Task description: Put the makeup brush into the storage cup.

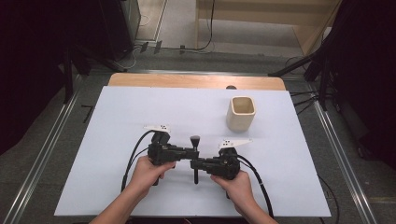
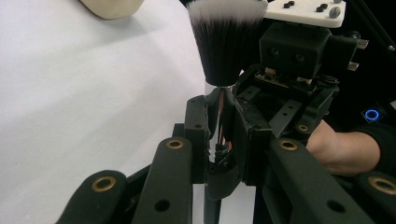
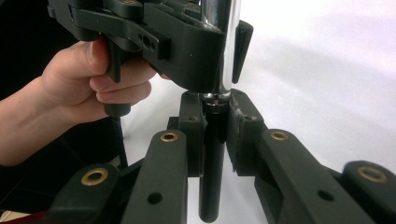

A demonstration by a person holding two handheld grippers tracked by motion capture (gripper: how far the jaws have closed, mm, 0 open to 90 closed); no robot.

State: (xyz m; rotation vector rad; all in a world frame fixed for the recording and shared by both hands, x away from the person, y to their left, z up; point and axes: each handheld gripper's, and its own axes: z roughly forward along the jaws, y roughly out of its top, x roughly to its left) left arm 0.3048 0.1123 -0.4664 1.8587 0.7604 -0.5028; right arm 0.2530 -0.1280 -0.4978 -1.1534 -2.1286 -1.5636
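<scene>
With the left gripper (image 1: 186, 151) and right gripper (image 1: 196, 163) both clamped on the black-handled, chrome-ferruled makeup brush (image 1: 195, 156) above the white table (image 1: 116, 140), a handover is under way; next, one releases.

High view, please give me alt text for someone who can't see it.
Two hand-held grippers, the left gripper and right gripper, both clamp a black makeup brush above a white table, bristles pointing away from the person. A cream square cup stands farther back on the right.
</scene>
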